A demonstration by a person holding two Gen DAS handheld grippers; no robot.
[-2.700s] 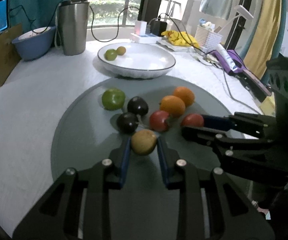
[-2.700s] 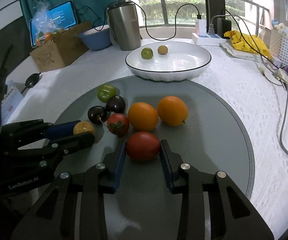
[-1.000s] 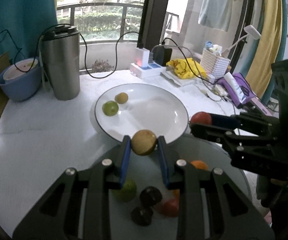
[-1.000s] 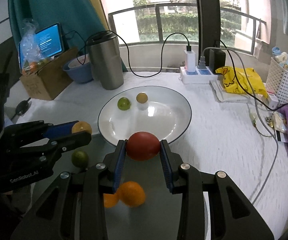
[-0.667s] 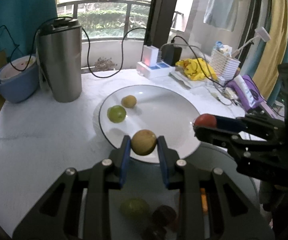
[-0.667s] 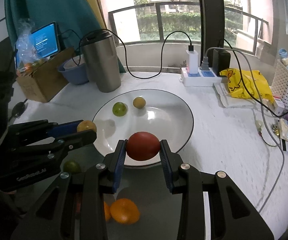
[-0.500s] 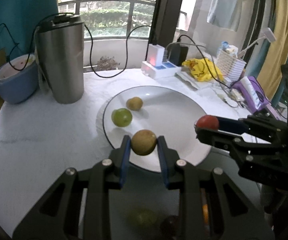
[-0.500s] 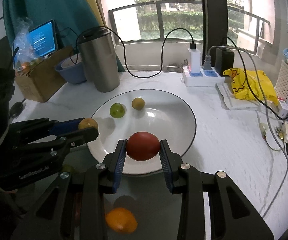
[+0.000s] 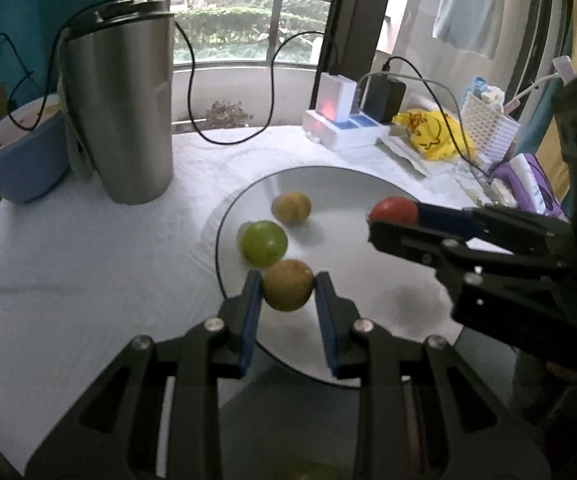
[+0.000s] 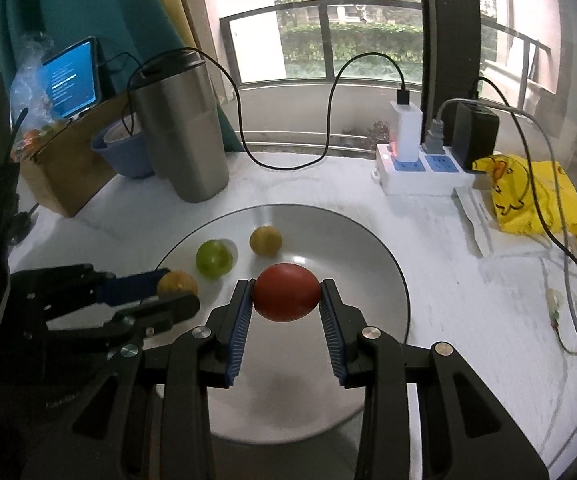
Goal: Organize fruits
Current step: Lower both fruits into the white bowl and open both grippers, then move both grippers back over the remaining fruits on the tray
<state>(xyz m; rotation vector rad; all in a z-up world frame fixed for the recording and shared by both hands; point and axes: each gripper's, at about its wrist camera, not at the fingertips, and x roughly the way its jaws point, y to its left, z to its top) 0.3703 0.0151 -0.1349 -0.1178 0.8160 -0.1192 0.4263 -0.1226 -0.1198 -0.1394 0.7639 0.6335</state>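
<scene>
White round plate (image 10: 388, 272): 2 fruits in already — green round fruit (image 10: 212, 258), small tan fruit (image 10: 265, 241). Left gripper (image 9: 288, 292) clenched on brownish-yellow round fruit (image 9: 288, 290), right gripper (image 10: 287, 298) clenched on red tomato-like fruit (image 10: 287, 297); both over plate, not yet set down. Others prob. remain.

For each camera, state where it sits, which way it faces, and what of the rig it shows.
Left wrist: on the left tongs, looking forward and down at the white plate; own fingers clamp a brown fruit.
Right wrist: on the right tongs, facing the same plate; own fingers clamp a red fruit.
Shared: plate, green fruit, steel tumbler, each other's tongs.
</scene>
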